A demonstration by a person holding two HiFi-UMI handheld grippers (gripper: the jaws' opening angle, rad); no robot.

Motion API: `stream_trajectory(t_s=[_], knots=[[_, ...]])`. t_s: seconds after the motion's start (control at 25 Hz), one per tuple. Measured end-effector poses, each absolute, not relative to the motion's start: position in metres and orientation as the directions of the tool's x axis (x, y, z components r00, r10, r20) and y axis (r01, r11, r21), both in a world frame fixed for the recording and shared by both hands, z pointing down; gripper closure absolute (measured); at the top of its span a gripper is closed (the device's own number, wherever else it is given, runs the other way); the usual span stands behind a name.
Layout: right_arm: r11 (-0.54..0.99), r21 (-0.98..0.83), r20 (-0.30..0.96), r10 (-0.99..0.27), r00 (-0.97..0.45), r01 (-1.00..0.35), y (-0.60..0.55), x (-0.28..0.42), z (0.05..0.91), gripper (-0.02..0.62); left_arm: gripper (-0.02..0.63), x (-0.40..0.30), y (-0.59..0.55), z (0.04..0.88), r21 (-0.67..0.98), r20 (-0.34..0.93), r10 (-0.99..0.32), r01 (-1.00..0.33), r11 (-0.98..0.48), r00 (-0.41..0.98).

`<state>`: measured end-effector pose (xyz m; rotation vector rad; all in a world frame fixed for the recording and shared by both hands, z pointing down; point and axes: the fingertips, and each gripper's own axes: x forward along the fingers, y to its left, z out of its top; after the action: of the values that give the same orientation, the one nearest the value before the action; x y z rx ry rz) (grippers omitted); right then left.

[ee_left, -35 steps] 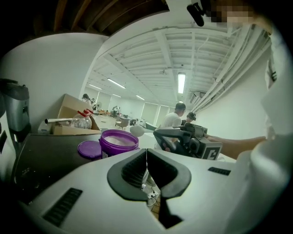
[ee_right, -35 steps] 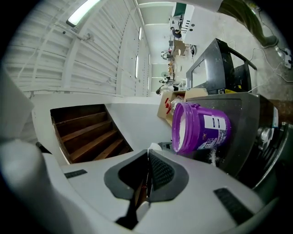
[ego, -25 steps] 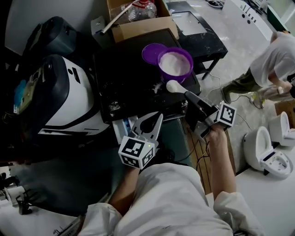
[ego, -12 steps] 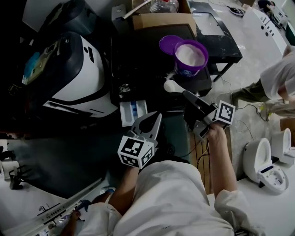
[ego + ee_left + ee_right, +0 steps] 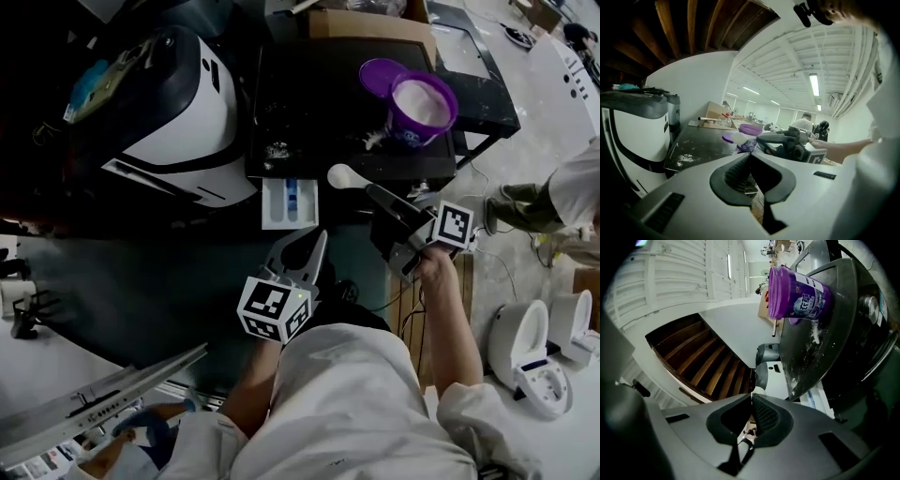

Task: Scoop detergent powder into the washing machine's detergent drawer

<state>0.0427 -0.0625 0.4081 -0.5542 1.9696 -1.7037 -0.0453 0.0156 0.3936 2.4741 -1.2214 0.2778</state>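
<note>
A white-and-black washing machine point(image 5: 173, 108) stands at the left, its white detergent drawer point(image 5: 289, 202) pulled open. An open purple tub of white powder point(image 5: 422, 106) sits on the black top point(image 5: 309, 94), its lid point(image 5: 379, 75) beside it. My right gripper point(image 5: 375, 193) is shut on the handle of a white scoop point(image 5: 339, 175) heaped with powder, held right of the drawer and a little above it. The tub point(image 5: 799, 291) and drawer point(image 5: 816, 399) show past my right gripper point(image 5: 751, 397). My left gripper point(image 5: 314, 242) is shut and empty below the drawer. Its view shows the scoop point(image 5: 739, 138) and tub point(image 5: 750, 135) beyond my left gripper point(image 5: 750, 157).
Spilled powder point(image 5: 277, 150) dots the black top. A cardboard box point(image 5: 366, 21) and a second dark table point(image 5: 473, 56) lie behind the tub. A person point(image 5: 572, 192) stands at the right, and white appliances point(image 5: 530, 352) sit at the lower right.
My right gripper has carried the loaded scoop away from the tub and closer to the open drawer. The head view has swung left. The left gripper has stayed shut below the drawer.
</note>
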Motion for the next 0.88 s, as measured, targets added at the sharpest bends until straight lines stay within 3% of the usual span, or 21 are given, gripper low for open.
stream_trajectory(t_s=[0.56,0.88], knots=[[0.098,-0.990,0.043,-0.474,-0.879,-0.101,-0.053,-0.008,0.461,0.586,0.586,-0.094,0.035,0.412,0.251,0.375,-0.776,-0.861,-0.442,0.507],[0.040,-0.987,0.118,-0.475,-0.872,-0.155,-0.055,-0.019,0.495,0.586,0.587,-0.114,0.035,0.422,0.265,0.381,-0.784,-0.870,-0.415,0.490]])
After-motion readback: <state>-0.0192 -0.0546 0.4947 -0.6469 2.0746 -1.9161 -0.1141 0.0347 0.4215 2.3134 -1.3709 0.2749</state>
